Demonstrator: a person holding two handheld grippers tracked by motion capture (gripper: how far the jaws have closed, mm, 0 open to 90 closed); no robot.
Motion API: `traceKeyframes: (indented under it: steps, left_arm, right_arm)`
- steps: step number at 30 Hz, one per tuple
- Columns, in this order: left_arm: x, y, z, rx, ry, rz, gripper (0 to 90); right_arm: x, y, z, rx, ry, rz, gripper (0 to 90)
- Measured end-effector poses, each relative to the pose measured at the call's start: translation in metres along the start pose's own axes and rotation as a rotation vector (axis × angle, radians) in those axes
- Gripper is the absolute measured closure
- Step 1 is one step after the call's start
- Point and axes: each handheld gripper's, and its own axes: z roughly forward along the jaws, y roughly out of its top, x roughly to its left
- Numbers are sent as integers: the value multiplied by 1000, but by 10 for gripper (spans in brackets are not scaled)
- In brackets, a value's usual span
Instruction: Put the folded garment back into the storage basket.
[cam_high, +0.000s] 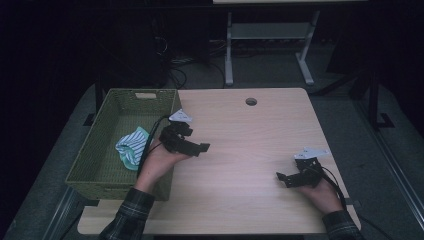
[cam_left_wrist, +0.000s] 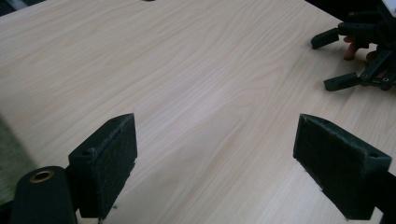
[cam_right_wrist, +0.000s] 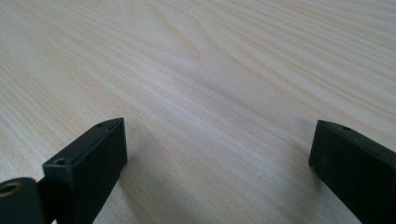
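Left tool (cam_high: 202, 148): jaws spread wide, nothing between them, held level in the left hand (cam_high: 161, 161), forearm angled in from below. Right tool (cam_high: 281, 177): jaws wide apart and empty, pointing toward the left tool, gripped in the right hand (cam_high: 320, 192).

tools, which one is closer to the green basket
The left tool, held just past the green basket's right wall, near the striped cloth inside. The right tool sits by the table's far right edge.
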Motion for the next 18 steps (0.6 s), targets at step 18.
traceKeyframes:
  steps: [18]
  left_arm:
    - [-32, -23, 62, 36, 20, 69, 136]
  right_arm:
    - [0, 0, 0, 0, 0, 1, 41]
